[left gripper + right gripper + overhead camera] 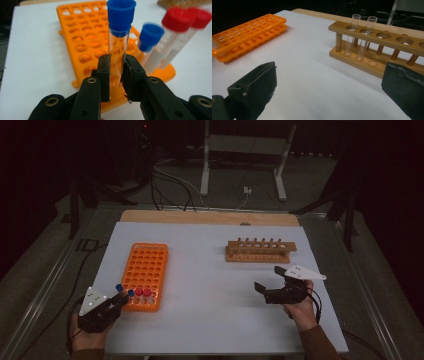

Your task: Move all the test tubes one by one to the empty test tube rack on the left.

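My left gripper (117,75) is shut on a clear tube with a blue cap (119,37), held upright over the near end of the orange rack (82,37). In the high view that gripper (120,299) sits at the rack's (145,267) near left corner. Another blue-capped tube (148,40) and two red-capped tubes (172,32) stand in the rack's near row. My right gripper (267,279) hangs open above the sheet, its jaws wide apart with nothing between them. The wooden rack (382,50) beyond it holds two clear uncapped tubes (359,35) at its left end.
A white sheet (210,285) covers the table, with a wooden strip (210,217) along its far edge. Cables and a white stand's legs (240,165) lie on the floor beyond. Open sheet stretches between the two racks.
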`<action>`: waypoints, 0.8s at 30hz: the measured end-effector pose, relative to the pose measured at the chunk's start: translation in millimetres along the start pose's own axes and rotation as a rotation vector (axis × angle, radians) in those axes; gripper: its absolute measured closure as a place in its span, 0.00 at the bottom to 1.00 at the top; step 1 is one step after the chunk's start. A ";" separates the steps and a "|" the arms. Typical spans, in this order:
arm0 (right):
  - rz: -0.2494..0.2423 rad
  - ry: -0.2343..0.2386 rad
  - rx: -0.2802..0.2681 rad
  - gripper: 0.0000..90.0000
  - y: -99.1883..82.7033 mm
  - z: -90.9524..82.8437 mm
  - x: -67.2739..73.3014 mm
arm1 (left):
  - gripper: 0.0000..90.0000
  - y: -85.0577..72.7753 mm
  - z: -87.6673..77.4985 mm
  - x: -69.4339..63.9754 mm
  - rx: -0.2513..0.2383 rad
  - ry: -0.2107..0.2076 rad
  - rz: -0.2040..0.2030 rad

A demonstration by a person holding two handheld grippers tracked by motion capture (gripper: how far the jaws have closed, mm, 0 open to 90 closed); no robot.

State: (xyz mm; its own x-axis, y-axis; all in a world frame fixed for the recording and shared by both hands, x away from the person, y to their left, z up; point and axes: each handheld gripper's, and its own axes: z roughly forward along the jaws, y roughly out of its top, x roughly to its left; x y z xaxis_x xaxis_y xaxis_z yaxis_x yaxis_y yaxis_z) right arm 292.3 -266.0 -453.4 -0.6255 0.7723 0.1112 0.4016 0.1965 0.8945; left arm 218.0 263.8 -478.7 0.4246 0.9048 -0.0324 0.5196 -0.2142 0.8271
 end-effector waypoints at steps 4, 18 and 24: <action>0.000 0.003 0.002 0.00 -0.4 0.5 0.0 | 0.86 1.6 3.0 -2.2 0.023 0.003 0.010; -0.004 0.006 0.006 0.00 -0.8 1.2 0.9 | 0.86 -0.9 6.9 -4.1 0.074 0.008 0.032; -0.004 0.006 0.006 0.00 -0.8 1.0 0.3 | 0.76 -0.4 4.6 -4.6 0.069 0.004 0.024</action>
State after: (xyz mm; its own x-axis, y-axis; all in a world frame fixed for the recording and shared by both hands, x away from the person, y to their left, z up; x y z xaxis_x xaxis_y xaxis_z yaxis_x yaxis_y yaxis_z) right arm 292.5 -265.3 -454.5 -0.6307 0.7681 0.1104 0.4035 0.2031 0.8922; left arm 219.3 258.1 -481.5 0.4342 0.9007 -0.0106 0.5597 -0.2606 0.7867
